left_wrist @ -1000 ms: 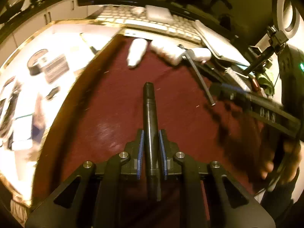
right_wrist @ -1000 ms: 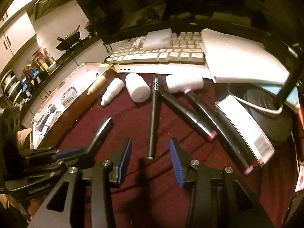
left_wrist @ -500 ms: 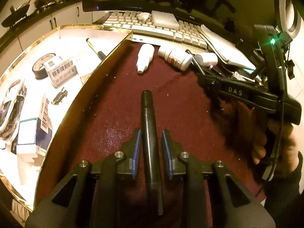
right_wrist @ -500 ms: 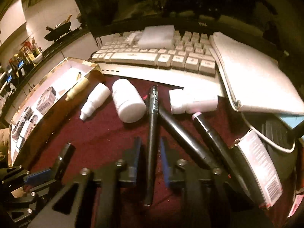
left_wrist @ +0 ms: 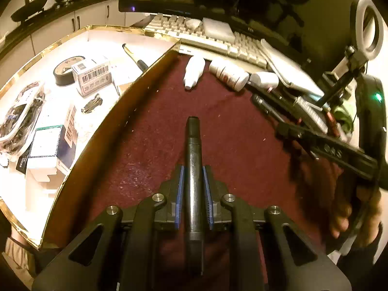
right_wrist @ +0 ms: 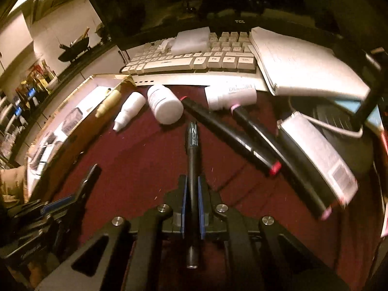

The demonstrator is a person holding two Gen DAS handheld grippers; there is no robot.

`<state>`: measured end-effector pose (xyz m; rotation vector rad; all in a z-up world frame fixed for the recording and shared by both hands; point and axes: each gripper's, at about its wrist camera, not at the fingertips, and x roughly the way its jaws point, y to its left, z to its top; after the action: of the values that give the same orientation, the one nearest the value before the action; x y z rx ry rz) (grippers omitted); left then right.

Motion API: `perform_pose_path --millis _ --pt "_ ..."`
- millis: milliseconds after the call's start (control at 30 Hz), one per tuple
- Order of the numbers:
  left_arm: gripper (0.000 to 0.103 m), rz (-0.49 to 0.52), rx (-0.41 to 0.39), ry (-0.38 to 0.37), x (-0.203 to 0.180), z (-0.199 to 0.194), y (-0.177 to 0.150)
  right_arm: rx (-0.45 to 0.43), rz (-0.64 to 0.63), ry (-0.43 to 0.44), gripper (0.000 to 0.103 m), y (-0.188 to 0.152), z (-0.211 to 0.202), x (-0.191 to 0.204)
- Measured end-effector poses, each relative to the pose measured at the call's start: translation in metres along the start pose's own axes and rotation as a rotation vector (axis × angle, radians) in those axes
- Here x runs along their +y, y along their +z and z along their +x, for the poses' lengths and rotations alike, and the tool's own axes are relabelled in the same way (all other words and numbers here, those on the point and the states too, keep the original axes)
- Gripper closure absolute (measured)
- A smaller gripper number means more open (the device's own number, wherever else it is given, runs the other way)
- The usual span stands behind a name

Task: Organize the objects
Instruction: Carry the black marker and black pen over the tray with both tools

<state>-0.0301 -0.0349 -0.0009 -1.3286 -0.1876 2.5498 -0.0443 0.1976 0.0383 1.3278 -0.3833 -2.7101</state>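
Observation:
My left gripper (left_wrist: 194,169) holds a thick black marker (left_wrist: 193,140) lengthwise above the maroon mat (left_wrist: 230,126); its blue pads press the barrel as the jaws finish closing. In the right wrist view, my right gripper (right_wrist: 192,179) is closing its jaws on a thin black pen (right_wrist: 192,145), and the pads touch it on both sides. That pen points at a white pill bottle (right_wrist: 165,104). The left gripper (right_wrist: 80,189) shows at lower left there. A hand (left_wrist: 351,213) carries the right gripper at the right edge.
A gold-rimmed white tray (left_wrist: 101,41) with tape, boxes and a bagged cable lies left of the mat. A dropper bottle (right_wrist: 129,110), another white bottle (right_wrist: 230,95), two capped black markers (right_wrist: 230,135) and a barcoded box (right_wrist: 317,155) remain. Keyboard (right_wrist: 181,63) and notebook (right_wrist: 303,68) lie behind.
The right gripper's jaws went from wide open to shut around the thin pen. The left gripper's jaws loosened briefly around the marker, then closed on it again.

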Motion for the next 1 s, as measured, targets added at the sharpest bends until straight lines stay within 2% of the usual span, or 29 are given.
perform_pose_path --millis 100,267,433,767,1000 --pt "0.088 -0.017 -0.045 -0.011 0.001 -0.011 0.001 -0.049 -0.002 0.057 0.097 -0.003 -0.02 0.007" --pt "0.088 -0.034 -0.058 -0.022 0.005 -0.022 0.004 -0.088 -0.065 0.059 0.097 -0.001 -0.04 0.034" --pt "0.088 -0.054 -0.083 -0.038 0.01 -0.034 0.006 -0.086 -0.095 0.098 0.097 0.002 -0.04 0.054" --pt "0.088 -0.158 -0.149 -0.06 0.035 -0.059 0.02 -0.072 -0.13 0.171 0.097 0.01 -0.031 0.081" --pt "0.088 -0.215 -0.211 -0.041 0.058 -0.078 0.032 -0.084 -0.181 0.208 0.097 0.027 -0.029 0.106"
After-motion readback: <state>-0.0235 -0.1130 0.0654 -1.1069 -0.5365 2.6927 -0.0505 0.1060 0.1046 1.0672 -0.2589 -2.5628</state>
